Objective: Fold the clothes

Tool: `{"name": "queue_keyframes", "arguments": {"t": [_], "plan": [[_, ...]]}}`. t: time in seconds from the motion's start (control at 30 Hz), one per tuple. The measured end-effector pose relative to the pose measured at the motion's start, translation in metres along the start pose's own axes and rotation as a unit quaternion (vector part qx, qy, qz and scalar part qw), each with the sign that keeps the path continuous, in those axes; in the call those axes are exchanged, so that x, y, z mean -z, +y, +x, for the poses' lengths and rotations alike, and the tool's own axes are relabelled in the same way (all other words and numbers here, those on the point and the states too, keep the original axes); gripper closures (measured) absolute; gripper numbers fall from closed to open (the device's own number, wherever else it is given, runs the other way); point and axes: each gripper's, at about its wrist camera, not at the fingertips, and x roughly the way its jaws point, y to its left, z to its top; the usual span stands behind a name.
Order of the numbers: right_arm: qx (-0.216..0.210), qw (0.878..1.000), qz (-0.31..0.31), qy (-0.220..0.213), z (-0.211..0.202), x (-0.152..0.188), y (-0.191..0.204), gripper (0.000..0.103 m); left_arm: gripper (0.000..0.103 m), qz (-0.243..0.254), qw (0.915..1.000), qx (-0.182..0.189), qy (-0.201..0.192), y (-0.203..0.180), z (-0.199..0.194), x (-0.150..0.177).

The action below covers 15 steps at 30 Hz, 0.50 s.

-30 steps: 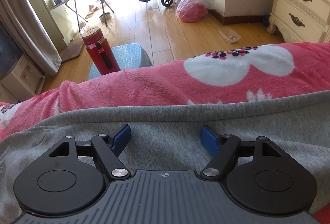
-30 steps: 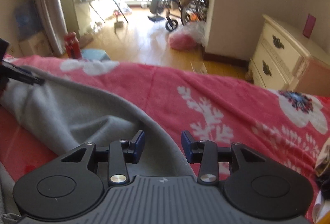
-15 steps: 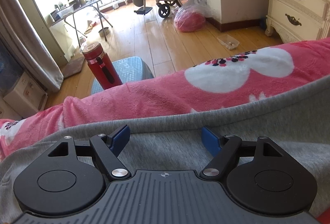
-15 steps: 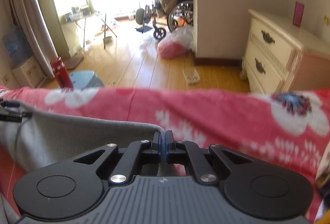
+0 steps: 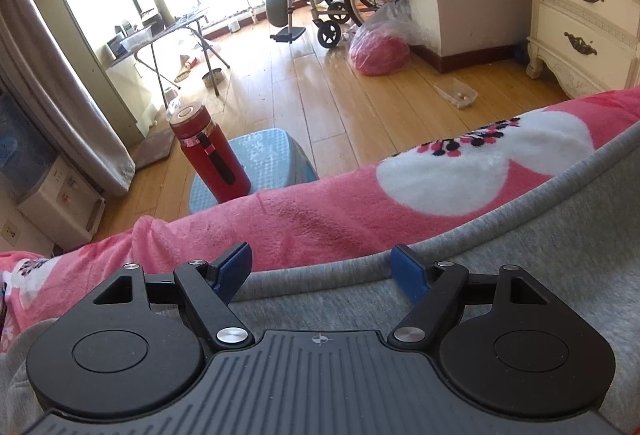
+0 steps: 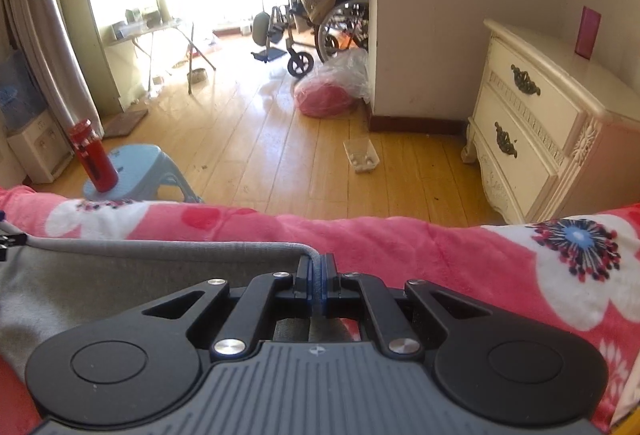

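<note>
A grey sweatshirt-like garment [image 5: 520, 255] lies on a pink flowered blanket [image 5: 320, 211] that covers the bed. My left gripper [image 5: 322, 269] hovers open over the garment's hemmed far edge, blue pads [image 5: 236, 267] wide apart with only flat cloth beneath them. In the right wrist view the same grey garment [image 6: 120, 275] stretches to the left, and my right gripper [image 6: 318, 277] is shut on its corner, the hem pinched between the blue pads. The left gripper's black tip shows at the left rim of that view.
Beyond the bed edge stands a red flask [image 5: 212, 163] on a light blue stool [image 5: 264, 163]. A cream dresser [image 6: 540, 123] is at the right. On the wooden floor are a bagged red bundle [image 6: 332, 95], a wheelchair [image 6: 320, 31] and a small clear tray [image 6: 362, 155].
The right gripper closed on the garment's corner and carried it toward the far bed edge. The grey hem now runs taut. The left gripper stayed open, tilting slightly.
</note>
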Motion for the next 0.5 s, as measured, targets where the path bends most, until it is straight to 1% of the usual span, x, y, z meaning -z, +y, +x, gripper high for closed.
{"name": "queue_keyframes", "arguments": {"t": [0.1, 0.17, 0.23, 0.3, 0.33, 0.37, 0.4, 0.43, 0.47, 0.5], "plan": [[0.014, 0.999, -0.016, 0.031, 0.031, 0.005, 0.000, 0.100, 0.026, 0.004, 1.0000, -0.006, -0.007, -0.001, -0.001, -0.001], [0.015, 0.998, -0.014, 0.054, 0.053, 0.012, -0.003, 0.099, 0.026, 0.008, 0.9998, -0.005, -0.017, -0.004, -0.008, -0.003], [0.012, 0.998, -0.004, 0.063, 0.063, 0.014, -0.007, 0.097, 0.026, 0.015, 0.9995, 0.012, -0.024, -0.010, -0.015, -0.005], [0.003, 0.998, 0.013, 0.067, 0.063, 0.013, -0.013, 0.094, 0.026, 0.026, 0.9988, 0.036, -0.019, -0.020, -0.021, -0.008], [-0.003, 0.997, 0.022, 0.068, 0.060, 0.011, -0.016, 0.089, 0.026, 0.030, 0.9983, 0.047, -0.017, -0.026, -0.024, -0.009], [-0.007, 0.997, 0.033, 0.064, 0.053, 0.009, -0.021, 0.072, 0.026, 0.031, 0.9978, 0.057, -0.013, -0.031, -0.025, -0.009], [-0.006, 0.997, 0.048, 0.053, 0.044, 0.007, -0.028, 0.060, 0.026, 0.031, 0.9972, 0.067, -0.010, -0.036, -0.027, -0.009], [-0.004, 0.997, 0.063, 0.042, 0.035, 0.005, -0.035, 0.045, 0.026, 0.031, 0.9965, 0.077, -0.007, -0.041, -0.029, -0.009], [-0.004, 0.996, 0.081, 0.031, 0.025, 0.004, -0.043, 0.039, 0.026, 0.032, 0.9957, 0.087, -0.003, -0.046, -0.031, -0.009], [-0.007, 0.994, 0.107, 0.018, 0.014, 0.004, -0.053, 0.038, 0.026, 0.032, 0.9948, 0.097, 0.000, -0.052, -0.032, -0.009]]}}
